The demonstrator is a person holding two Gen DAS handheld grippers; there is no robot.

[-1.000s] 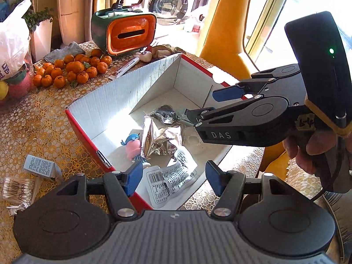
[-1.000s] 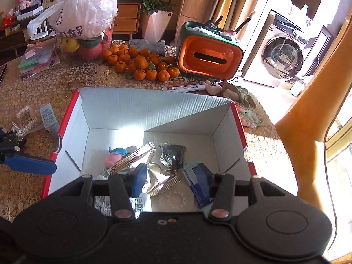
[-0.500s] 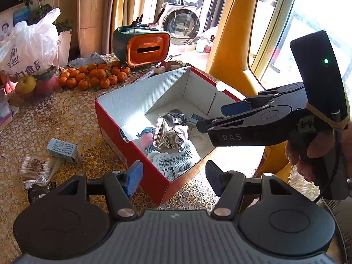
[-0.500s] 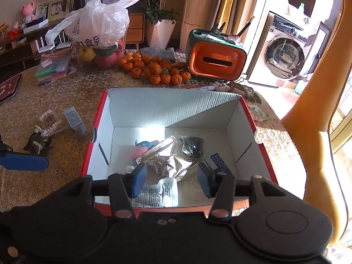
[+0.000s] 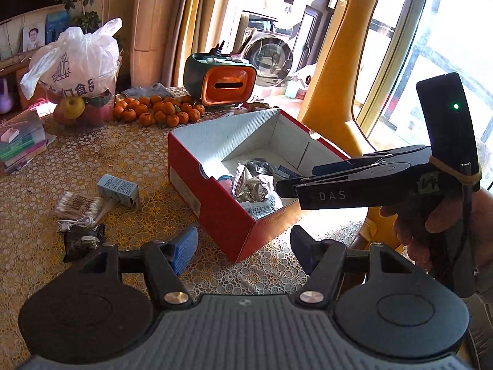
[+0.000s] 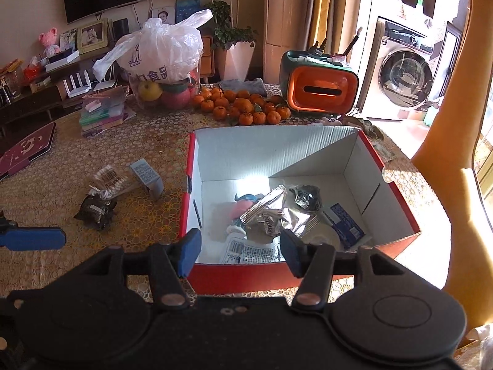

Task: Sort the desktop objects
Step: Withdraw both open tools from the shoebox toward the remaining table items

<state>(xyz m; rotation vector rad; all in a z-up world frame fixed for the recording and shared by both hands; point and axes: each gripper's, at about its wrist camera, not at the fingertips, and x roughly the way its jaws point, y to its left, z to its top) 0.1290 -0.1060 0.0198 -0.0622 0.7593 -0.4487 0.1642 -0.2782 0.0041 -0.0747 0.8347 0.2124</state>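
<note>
crinkly foil and plastic is what's left outside the red box (image 6: 197,280): a dark snack packet (image 5: 80,242), a bag of cotton swabs (image 5: 78,206) and a small blue carton (image 5: 118,188), all close together on the table (image 5: 46,185) just off the box's left side. all light. i judge the packet soft and slippery, so pinch a sealed edge; the carton is stiff, take it across its narrow faces. left gripper (image 5: 243,248) gapes wide, empty. right gripper (image 6: 238,254) likewise wide and empty, hanging at the box's near rim.
</note>
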